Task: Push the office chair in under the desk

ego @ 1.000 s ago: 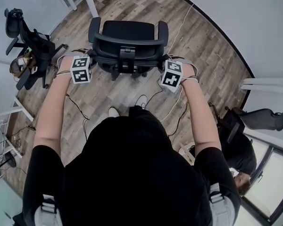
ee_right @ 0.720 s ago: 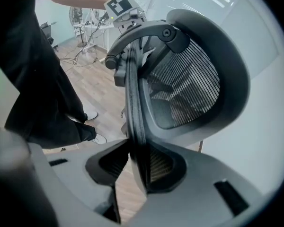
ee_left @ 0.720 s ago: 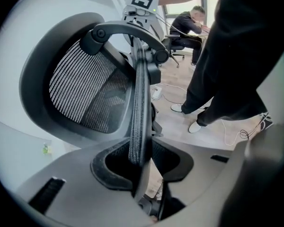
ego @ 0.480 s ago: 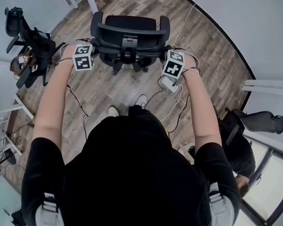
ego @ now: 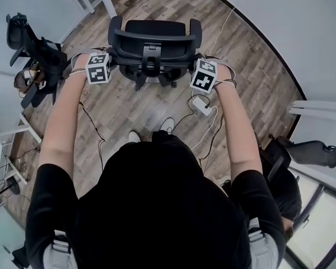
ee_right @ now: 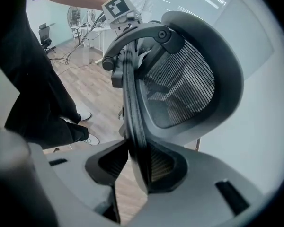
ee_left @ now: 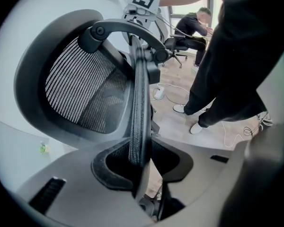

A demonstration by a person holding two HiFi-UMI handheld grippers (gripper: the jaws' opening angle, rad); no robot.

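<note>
The chair [ego: 152,31] has been rolled farther across the wooden floor [ego: 129,108] over the last second. It now stands closer to the white legs of the desk [ego: 108,7] at the far edge of the scene. Its seat is still seen whole in front of those legs, so it is judged that the chair is not yet under the desk and that more pushing is needed.

The backrest [ee_left: 75,89] is held at its 2 ends as before. The left gripper [ee_left: 142,160] is clamped on the left edge of the frame, and the right gripper [ee_right: 135,162] on the right edge. Both arms have been carried forward with the chair.

A small white plug block [ego: 200,105] on its cable, covered by the right gripper 1 second ago, is now left behind on the near floor.
</note>
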